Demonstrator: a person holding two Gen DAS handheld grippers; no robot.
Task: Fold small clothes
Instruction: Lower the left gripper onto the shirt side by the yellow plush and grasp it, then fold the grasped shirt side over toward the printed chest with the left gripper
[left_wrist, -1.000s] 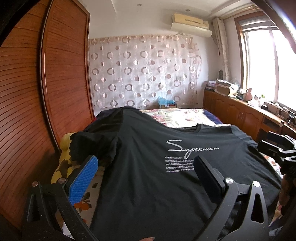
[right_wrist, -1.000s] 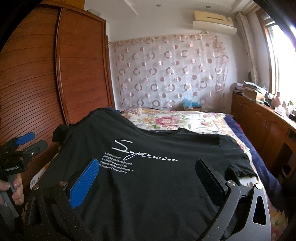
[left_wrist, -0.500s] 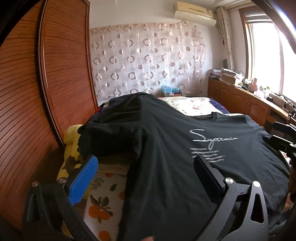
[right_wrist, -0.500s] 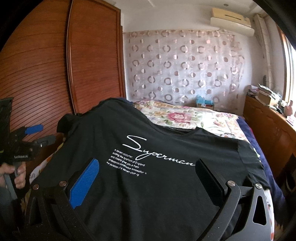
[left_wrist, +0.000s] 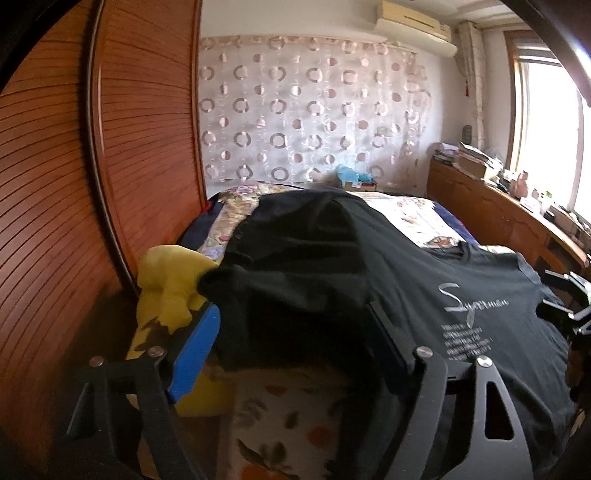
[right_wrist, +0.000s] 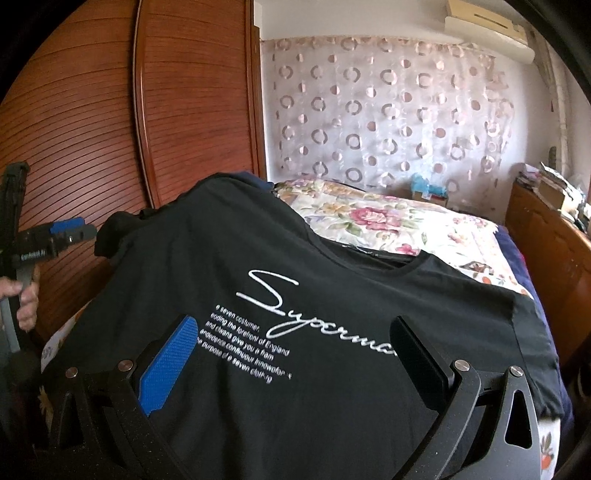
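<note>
One black T-shirt (right_wrist: 332, 295), front up, neckline toward curtain (right_wrist: 388, 110).

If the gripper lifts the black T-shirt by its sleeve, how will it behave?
The black T-shirt is probably floppy: its sleeve already bunches and sags. It looks thin, so likely light. Lifted, the rest would probably drag over the bed.

A T-shirt (right_wrist: 332, 302) lies spread across the near part of a bed (right_wrist: 388, 225), its collar toward the far end and its left sleeve (left_wrist: 295, 288) bunched at the bed's left edge, just beside a cushion (left_wrist: 166, 288). The left gripper (left_wrist: 291, 343) sits at that sleeve with the cloth between its closing jaws, while the right gripper (right_wrist: 295, 354) hovers over the shirt's front. A wardrobe (right_wrist: 110, 129) stands left of the bed, a curtain (right_wrist: 388, 110) hangs behind it, and a low cabinet (left_wrist: 498, 214) runs along its right.
</note>
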